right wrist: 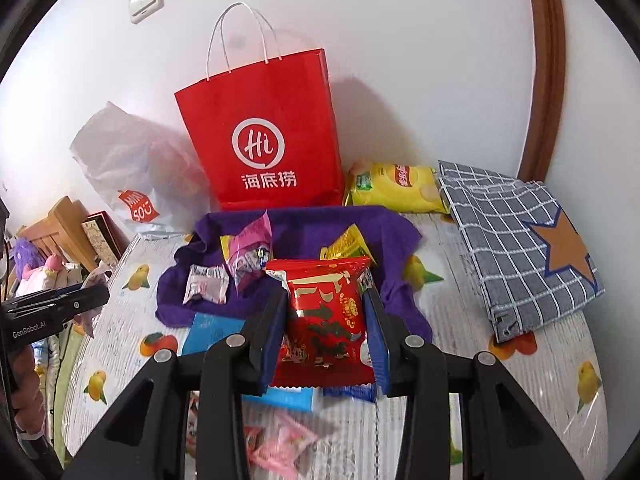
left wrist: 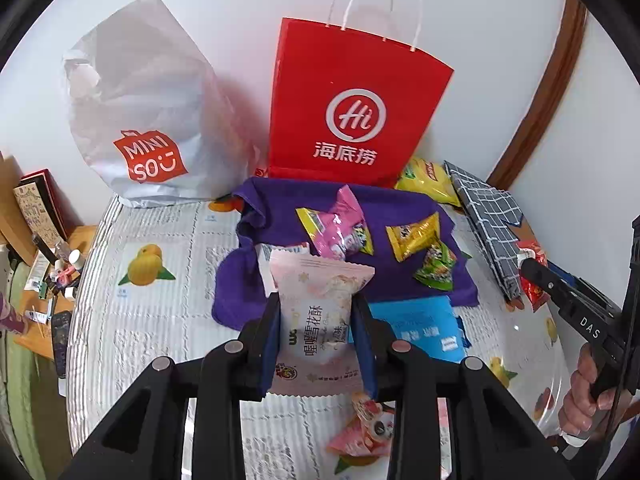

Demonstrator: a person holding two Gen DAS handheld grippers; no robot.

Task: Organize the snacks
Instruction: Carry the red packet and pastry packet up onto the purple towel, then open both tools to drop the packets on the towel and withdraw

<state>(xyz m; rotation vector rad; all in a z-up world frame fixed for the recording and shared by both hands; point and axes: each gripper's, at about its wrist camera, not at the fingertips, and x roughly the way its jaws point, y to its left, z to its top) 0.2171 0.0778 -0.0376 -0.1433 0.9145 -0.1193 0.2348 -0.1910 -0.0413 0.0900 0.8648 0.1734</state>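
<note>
- Currently, both hands are in the carrying step: each gripper holds one snack lifted clear of the desk [right wrist: 460, 312], which is covered in a fruit-print cloth.
- Left gripper [left wrist: 318, 322] pinches a pale pink snack packet [left wrist: 320, 312] across its middle, its blue pads pressed on both sides; the packet stands upright between the fingers.
- Right gripper [right wrist: 326, 326] is clamped on a red snack packet [right wrist: 326, 320], also gripped at the waist and upright.
- Ahead of both, a purple cloth [left wrist: 404, 208] lies on the desk with several small packets on it: a pink one, yellow ones and a green one.
- Behind the cloth a red paper bag [left wrist: 356, 108] stands upright against the wall; a white plastic bag [left wrist: 140, 112] sits to its left, a checked pouch [right wrist: 516, 240] to its right.
- Judgement: the likely destination is the purple cloth, where the snacks are gathering, or the red paper bag; which one cannot be told.
- Next move calls for bringing each packet over a bare patch, lowering it, then releasing without knocking the loose packets already lying there.
</note>
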